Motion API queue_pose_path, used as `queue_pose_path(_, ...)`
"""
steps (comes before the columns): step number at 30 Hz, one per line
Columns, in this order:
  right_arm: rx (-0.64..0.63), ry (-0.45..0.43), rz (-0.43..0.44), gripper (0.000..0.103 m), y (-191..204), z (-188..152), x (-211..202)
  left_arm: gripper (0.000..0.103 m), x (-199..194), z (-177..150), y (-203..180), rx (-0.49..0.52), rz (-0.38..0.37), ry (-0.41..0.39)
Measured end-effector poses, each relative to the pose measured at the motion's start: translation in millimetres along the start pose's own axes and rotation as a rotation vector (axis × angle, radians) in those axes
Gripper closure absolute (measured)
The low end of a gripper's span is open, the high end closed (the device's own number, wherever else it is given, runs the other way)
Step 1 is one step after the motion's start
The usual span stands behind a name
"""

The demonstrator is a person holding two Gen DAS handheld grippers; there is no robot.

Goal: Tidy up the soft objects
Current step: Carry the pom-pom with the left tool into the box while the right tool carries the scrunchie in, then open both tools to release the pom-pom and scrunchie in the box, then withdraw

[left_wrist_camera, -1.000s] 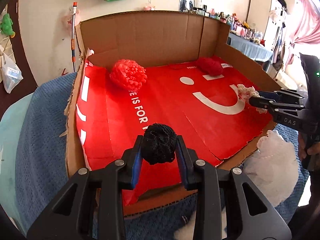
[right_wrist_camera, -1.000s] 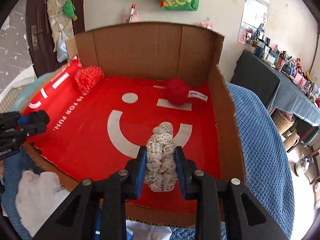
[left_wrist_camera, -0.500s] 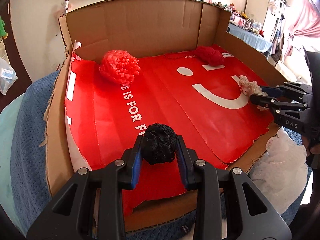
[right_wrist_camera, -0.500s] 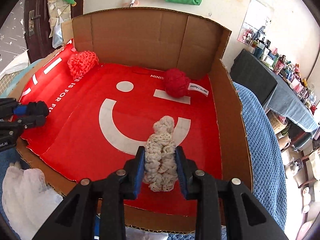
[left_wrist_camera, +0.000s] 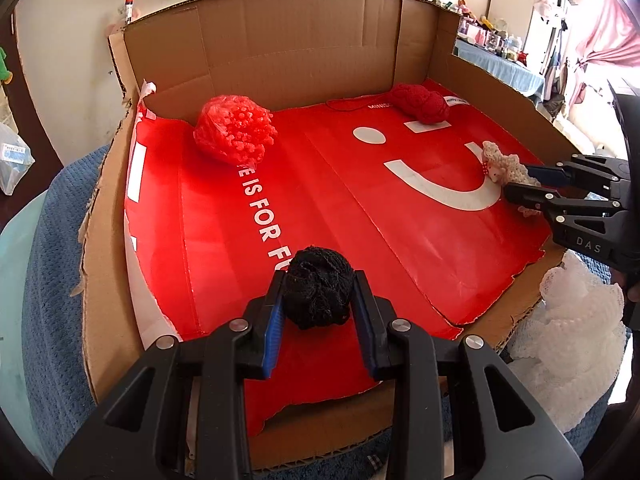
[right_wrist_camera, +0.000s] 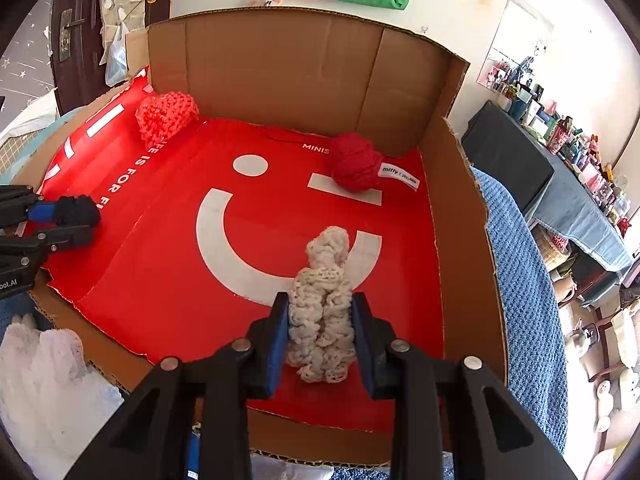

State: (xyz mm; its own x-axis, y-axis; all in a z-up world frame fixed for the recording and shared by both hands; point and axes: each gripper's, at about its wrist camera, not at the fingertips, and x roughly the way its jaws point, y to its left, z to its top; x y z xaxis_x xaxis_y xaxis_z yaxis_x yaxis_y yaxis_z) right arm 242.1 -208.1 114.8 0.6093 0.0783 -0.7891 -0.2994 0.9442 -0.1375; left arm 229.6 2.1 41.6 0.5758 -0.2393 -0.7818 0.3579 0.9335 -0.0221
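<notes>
My left gripper is shut on a black knitted ball, held over the near left part of the red-lined cardboard box. My right gripper is shut on a long cream crocheted piece over the near right part of the box. The right gripper with the cream piece shows at the right edge of the left wrist view; the left gripper with the black ball shows at the left edge of the right wrist view.
A light red bobbled ball lies at the box's far left corner and a dark red yarn ball with a white label at the far right. White lace cloth lies outside the box's front edge on a blue blanket.
Both grippers have moved a little further in over the box, so its back wall and the red balls look nearer. Each keeps its grip.
</notes>
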Motion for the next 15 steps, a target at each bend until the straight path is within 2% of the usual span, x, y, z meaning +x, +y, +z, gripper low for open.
queue_pose_path(15,-0.003,0.002,0.003,0.068,0.5,-1.1,-0.3,0.072,-2.1,0.5,-2.2,0.01,0.012,-0.011)
